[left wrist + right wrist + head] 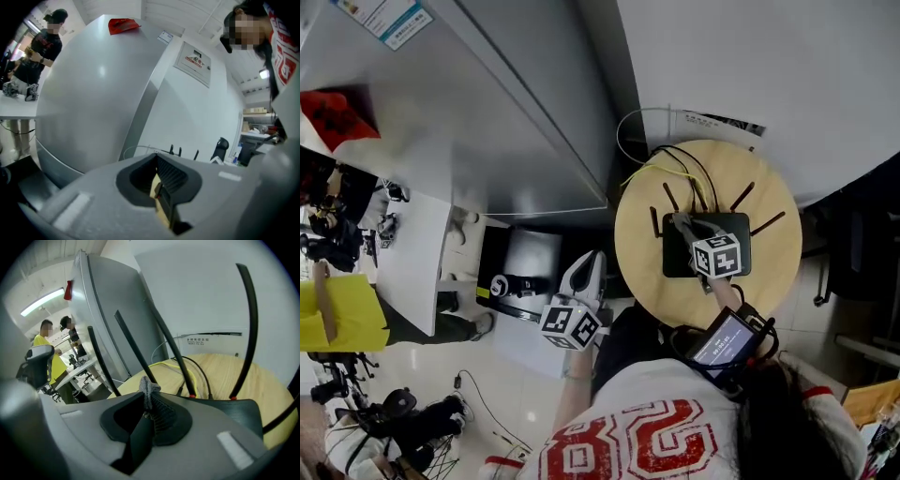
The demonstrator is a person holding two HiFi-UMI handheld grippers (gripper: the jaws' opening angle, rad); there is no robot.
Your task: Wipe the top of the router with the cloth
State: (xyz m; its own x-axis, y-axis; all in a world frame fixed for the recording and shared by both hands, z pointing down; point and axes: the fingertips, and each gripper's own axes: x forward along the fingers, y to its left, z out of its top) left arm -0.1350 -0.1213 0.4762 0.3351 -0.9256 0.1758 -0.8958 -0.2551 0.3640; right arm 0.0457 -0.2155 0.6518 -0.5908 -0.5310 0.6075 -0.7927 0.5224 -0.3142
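Here, flat black router (677, 259), antennas (134, 350) raised, grey cloth (149, 388) in right claw (148, 403).

The round desk (769, 272) is seen to be of pale, matt wood with fine grain. The router (680, 261) is made of black plastic with a dull sheen. The cloth (147, 389) is grey and coarsely knitted. The right claw (148, 401) is formed of matt grey plastic, with ribbed black pads (164, 414). A smooth, faintly glossy grey finish is shown by the cabinet (487, 122).

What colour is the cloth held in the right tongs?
Grey; the cloth shows best in the right gripper view.
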